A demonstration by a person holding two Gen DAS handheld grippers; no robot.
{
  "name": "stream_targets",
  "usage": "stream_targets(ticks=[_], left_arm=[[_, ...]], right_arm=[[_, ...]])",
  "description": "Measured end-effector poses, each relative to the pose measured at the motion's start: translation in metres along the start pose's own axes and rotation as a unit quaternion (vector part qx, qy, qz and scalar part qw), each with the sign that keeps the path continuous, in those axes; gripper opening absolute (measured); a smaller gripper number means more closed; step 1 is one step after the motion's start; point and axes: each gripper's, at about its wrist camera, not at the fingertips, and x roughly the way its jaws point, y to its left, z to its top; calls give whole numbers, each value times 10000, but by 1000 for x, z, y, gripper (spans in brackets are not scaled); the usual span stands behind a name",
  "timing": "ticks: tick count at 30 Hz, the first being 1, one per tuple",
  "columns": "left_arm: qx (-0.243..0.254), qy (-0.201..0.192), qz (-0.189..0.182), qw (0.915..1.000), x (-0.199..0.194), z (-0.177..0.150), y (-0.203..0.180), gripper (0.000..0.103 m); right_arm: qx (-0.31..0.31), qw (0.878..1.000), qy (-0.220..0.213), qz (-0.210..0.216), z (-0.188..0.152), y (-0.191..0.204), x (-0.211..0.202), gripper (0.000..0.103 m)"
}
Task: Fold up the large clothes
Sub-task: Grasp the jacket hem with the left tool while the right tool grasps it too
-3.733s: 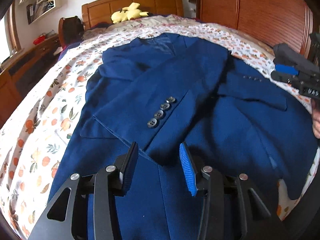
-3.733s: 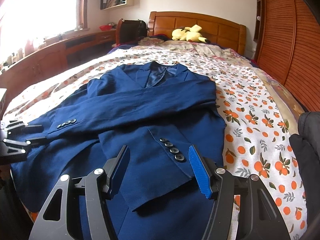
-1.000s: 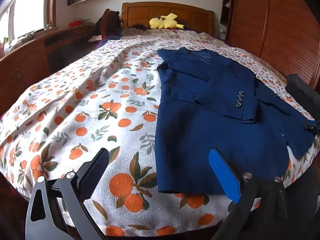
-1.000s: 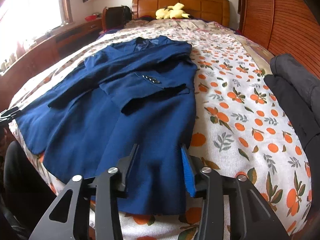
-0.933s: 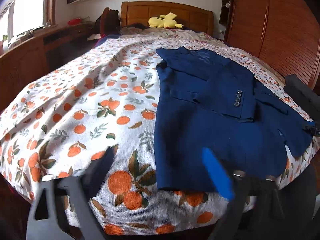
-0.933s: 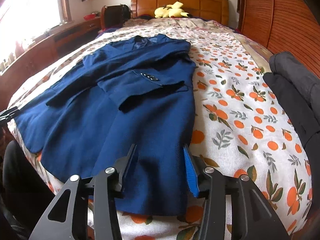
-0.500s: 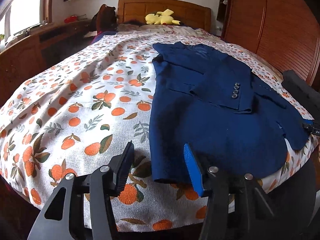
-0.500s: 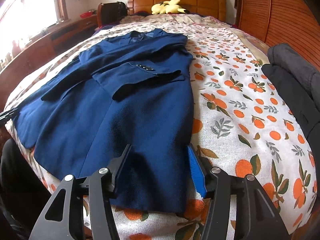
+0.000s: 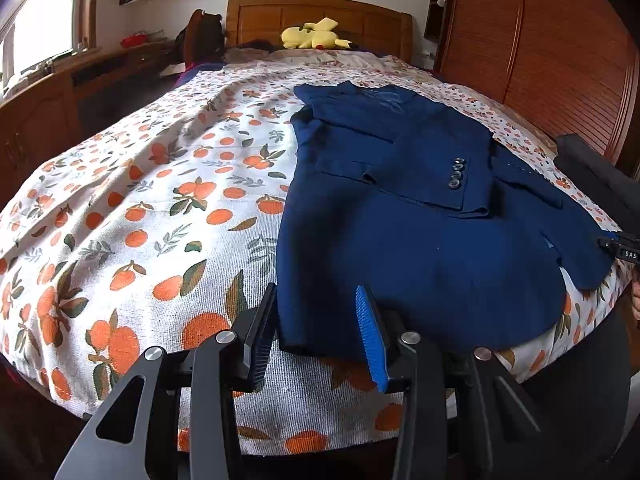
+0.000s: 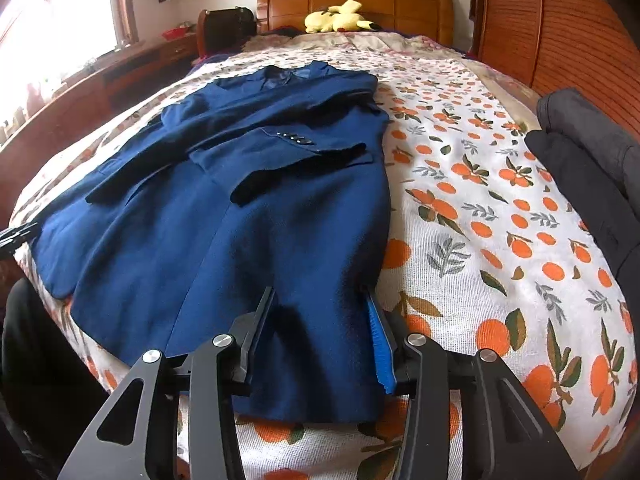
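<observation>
A navy blue jacket (image 9: pixel 420 232) lies flat on the bed, collar toward the headboard, both sleeves folded across its front. My left gripper (image 9: pixel 316 334) is open, its jaws on either side of the jacket's bottom left hem corner. My right gripper (image 10: pixel 322 330) is open over the jacket (image 10: pixel 248 216), its jaws astride the bottom right hem corner. The right gripper's tip (image 9: pixel 620 246) shows at the right edge of the left wrist view.
The bed has an orange-print cover (image 9: pixel 152 200) and a wooden headboard (image 9: pixel 320 16) with a yellow plush toy (image 9: pixel 312 34). Dark folded clothing (image 10: pixel 592 168) lies on the bed's right side. A wooden wardrobe (image 10: pixel 568 28) stands right; a wooden desk (image 9: pixel 48 112) stands left.
Both grippers have moved down and forward to the jacket's bottom hem corners. The left gripper's jaws narrowed from wide open and now straddle the left corner.
</observation>
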Motion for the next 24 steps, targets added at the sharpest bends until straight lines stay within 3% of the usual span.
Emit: stream_targets(ticks=[1, 2, 3, 4, 7, 15, 24], left_arm=[[-25, 24, -4, 10000, 2, 2, 1, 37], [-42, 57, 52, 10000, 4, 4, 2, 22], [-61, 81, 69, 9999, 4, 7, 3, 13], [-99, 91, 2, 9999, 3, 10, 4, 5], [-204, -37, -201, 9996, -8, 25, 5, 4], [-59, -1112, -479, 9926, -87, 103, -27, 3], [314, -2319, -537, 9707, -195, 207, -79, 3]], right_arm=[[-17, 10000, -1, -17, 0, 0, 0, 38], [-64, 10000, 9, -37, 0, 1, 0, 27], [-105, 9999, 12, -69, 2, 1, 0, 12], [-129, 9999, -16, -60, 5, 0, -2, 5], [31, 9994, -247, 230, 20, -7, -15, 3], [-131, 9927, -1141, 375, 82, 14, -78, 2], [-183, 9723, -2307, 338, 151, 31, -176, 2]])
